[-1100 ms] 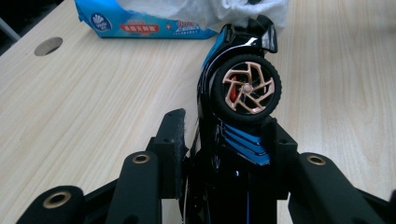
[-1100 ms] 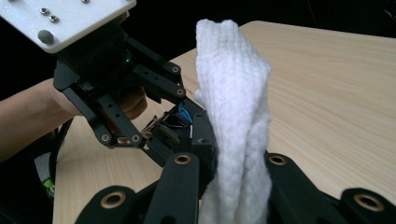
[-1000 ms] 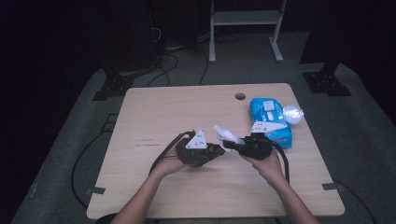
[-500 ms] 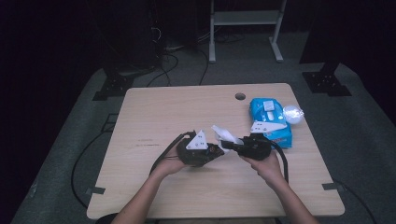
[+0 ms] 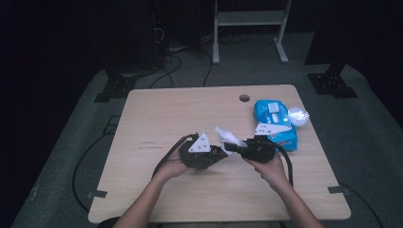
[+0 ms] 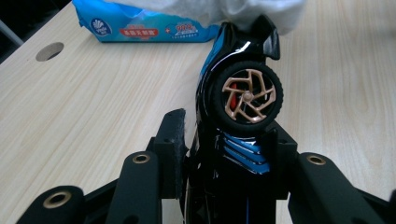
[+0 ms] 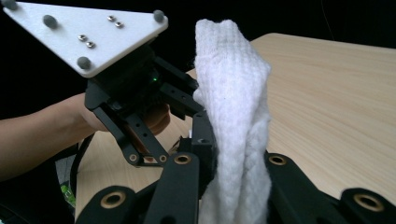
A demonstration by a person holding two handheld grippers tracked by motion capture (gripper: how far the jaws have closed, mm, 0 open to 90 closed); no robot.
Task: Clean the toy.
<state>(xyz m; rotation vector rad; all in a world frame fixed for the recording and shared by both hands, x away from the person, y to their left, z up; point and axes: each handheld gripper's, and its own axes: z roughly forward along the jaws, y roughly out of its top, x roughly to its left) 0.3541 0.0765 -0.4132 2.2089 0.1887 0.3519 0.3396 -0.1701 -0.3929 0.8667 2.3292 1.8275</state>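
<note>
Wiping under way, little changed over the last second: left gripper clamps glossy black-and-blue toy car; right gripper pinches white knitted cloth, nudged against the car.

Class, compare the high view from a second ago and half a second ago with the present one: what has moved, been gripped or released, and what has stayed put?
Almost nothing has changed. The left gripper stays shut on the toy car, and the right gripper stays shut on the white wipe, held against the car at mid-table. The wipe's free end has shifted only slightly. The blue wipes pack lies where it was, at the table's right side.
</note>
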